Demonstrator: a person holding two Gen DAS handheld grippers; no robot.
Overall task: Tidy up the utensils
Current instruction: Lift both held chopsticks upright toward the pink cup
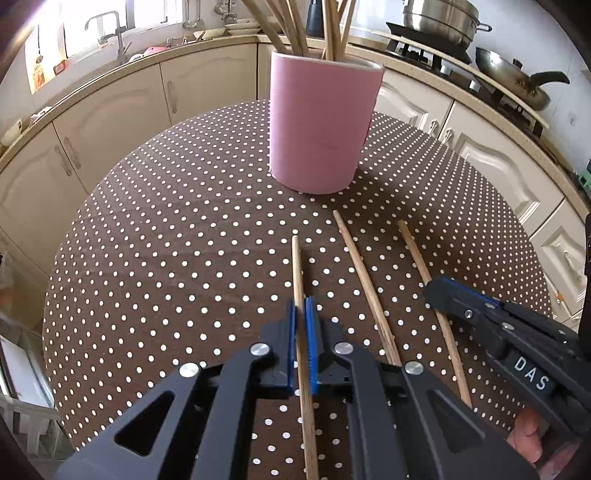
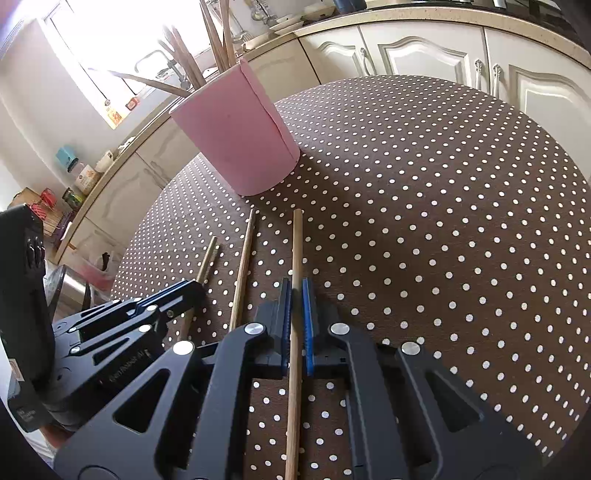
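Left wrist view: we hold a chopstick in each gripper, short of the pink holder

Our left gripper (image 1: pixel 300 301) is closed narrow around the left chopstick (image 1: pixel 296 266); our right gripper (image 2: pixel 296 282) pinches the right chopstick (image 2: pixel 296 243) likewise. A middle chopstick (image 1: pixel 364 275) lies loose between them on the dotted tablecloth (image 1: pixel 166 236). With the pink holder (image 1: pixel 319 125) already crowded with sticks, we risk a tip catching its rim and tipping it, or a stick swivelling in the pads

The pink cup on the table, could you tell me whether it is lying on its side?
No, the pink cup stands upright on the dotted tablecloth with chopsticks sticking out of its top.
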